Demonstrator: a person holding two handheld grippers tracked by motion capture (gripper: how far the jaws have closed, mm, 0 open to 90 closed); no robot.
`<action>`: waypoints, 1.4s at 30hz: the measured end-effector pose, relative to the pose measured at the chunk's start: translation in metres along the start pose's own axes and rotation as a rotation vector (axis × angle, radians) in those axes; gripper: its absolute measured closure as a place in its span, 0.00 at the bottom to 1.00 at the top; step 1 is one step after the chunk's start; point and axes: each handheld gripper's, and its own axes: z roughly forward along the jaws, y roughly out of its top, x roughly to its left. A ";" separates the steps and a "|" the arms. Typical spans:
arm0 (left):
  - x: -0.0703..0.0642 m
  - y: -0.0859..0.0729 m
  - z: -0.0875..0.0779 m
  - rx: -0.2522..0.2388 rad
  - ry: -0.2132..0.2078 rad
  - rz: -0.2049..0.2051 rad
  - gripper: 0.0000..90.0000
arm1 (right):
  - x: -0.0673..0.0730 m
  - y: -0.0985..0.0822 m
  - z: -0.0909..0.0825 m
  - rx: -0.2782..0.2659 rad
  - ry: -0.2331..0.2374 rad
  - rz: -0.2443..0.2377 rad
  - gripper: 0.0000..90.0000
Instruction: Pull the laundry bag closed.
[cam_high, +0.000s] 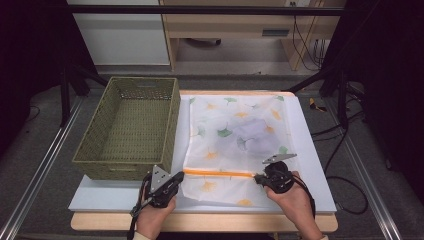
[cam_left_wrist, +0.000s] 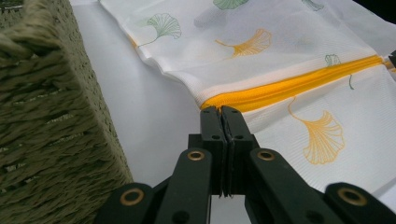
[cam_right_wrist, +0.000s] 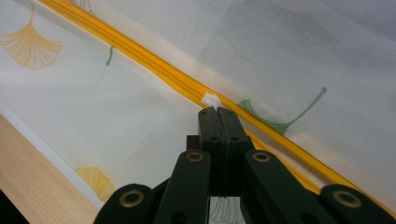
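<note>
Left gripper (cam_high: 176, 176) clenches the mesh bag's (cam_high: 235, 130) orange zipper (cam_high: 217, 173) end near the bench's front edge — right gripper (cam_high: 258, 177) pinches the white zipper pull (cam_right_wrist: 211, 100).

Woven basket (cam_high: 131, 128) blocks the tabletop's (cam_high: 310, 165) left half, just beside the left gripper (cam_high: 178, 176). Mesh laundry bag (cam_high: 235, 145) covers the centre. Bare strips along right and near edges passable.

A lab is suggested, probably: a metal frame (cam_high: 45, 165) (floor cables (cam_high: 345, 195) at 3 o'clock) is seen around the table (cam_high: 310, 165).
</note>
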 end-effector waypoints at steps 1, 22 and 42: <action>0.000 0.000 0.000 0.000 -0.001 -0.002 0.99 | -0.001 -0.001 0.000 0.000 0.001 0.005 1.00; -0.001 -0.001 0.001 0.000 -0.001 -0.011 0.99 | 0.002 -0.006 -0.003 -0.018 -0.030 0.005 1.00; -0.002 0.000 0.001 -0.002 0.002 -0.020 0.99 | -0.016 -0.015 -0.013 -0.049 -0.068 0.020 1.00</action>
